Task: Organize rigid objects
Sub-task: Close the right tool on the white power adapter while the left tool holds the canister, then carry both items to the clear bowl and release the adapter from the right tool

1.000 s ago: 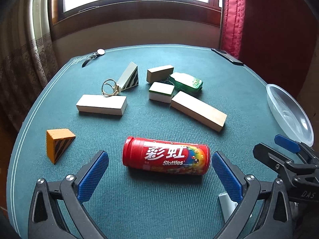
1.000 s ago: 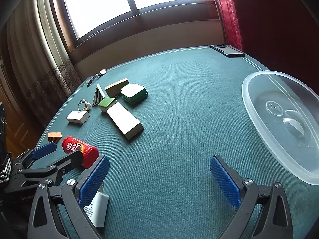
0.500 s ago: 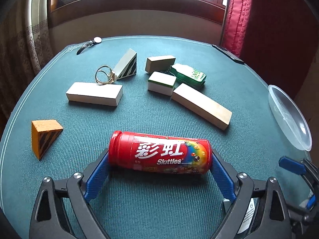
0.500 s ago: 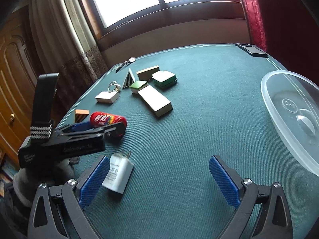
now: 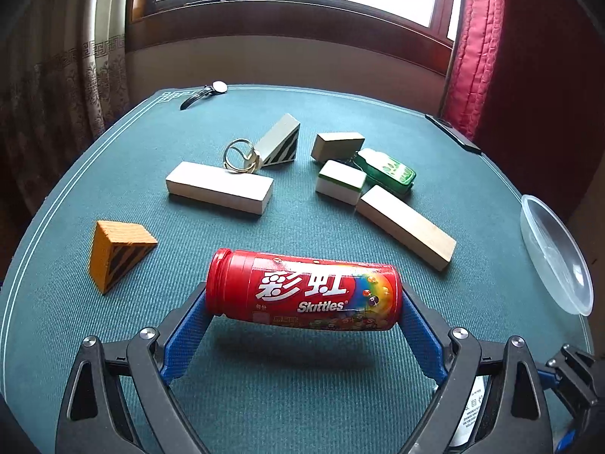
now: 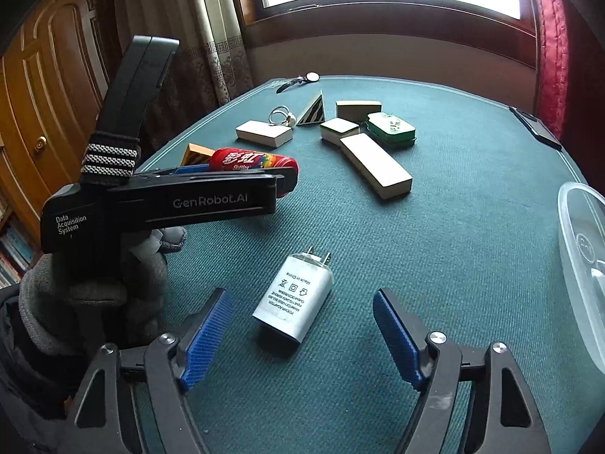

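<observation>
Right gripper (image 6: 302, 335) low over green table (image 6: 472, 234), jaws closing, white power adapter (image 6: 293, 299) lying between blue pads, not touched yet. Left gripper (image 6: 242, 174) off to left, gloved hand (image 6: 94, 287) on it, clamped endwise on red Skittles tube (image 6: 253, 164). Wooden blocks further back. Clear plastic bowl (image 6: 582, 265) at right edge.

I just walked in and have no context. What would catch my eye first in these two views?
The red Skittles tube, clamped end to end in the left gripper and lifted off the green table. Next, the white power adapter lying between the right gripper's closing jaws, not yet pinched. Beyond them sits a cluster of wooden blocks.
</observation>
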Action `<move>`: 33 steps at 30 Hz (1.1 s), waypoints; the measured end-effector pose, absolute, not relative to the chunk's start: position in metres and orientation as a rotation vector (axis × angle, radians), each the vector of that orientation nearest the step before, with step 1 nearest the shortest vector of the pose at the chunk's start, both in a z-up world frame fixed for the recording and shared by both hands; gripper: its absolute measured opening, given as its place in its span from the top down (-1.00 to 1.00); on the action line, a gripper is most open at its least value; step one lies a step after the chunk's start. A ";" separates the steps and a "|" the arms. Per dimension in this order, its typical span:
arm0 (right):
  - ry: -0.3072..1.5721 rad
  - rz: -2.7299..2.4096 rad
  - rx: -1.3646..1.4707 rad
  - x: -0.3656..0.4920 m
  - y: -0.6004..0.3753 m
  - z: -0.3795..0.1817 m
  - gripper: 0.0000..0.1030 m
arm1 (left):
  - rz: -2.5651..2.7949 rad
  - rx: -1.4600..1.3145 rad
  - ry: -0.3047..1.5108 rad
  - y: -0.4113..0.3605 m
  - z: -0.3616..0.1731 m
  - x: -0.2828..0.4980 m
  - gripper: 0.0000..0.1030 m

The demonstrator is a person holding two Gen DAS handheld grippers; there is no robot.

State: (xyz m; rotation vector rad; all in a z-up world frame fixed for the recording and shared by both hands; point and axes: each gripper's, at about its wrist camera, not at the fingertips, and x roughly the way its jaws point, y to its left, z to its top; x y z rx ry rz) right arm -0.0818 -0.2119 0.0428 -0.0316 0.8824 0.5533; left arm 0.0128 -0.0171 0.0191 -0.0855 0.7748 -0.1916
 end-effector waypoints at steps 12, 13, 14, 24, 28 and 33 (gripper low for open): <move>0.885 0.467 -0.066 -0.077 -0.202 0.041 0.22 | -0.168 -0.117 0.778 -0.008 0.018 0.013 -0.82; 0.885 0.461 -0.058 -0.077 -0.204 0.041 0.28 | -0.167 -0.117 0.779 -0.009 0.018 0.013 -0.82; 0.886 0.456 -0.051 -0.076 -0.206 0.040 0.31 | -0.166 -0.116 0.780 -0.009 0.018 0.013 -0.82; 0.869 0.400 0.019 -0.078 -0.228 0.047 0.37 | -0.141 -0.098 0.788 -0.014 0.017 0.012 -0.82; 0.838 0.367 0.054 -0.080 -0.244 0.055 0.37 | -0.127 -0.079 0.790 -0.017 0.016 0.007 -0.82; 0.802 0.320 0.091 -0.083 -0.267 0.065 0.37 | -0.123 -0.054 0.788 -0.025 0.017 0.001 -0.82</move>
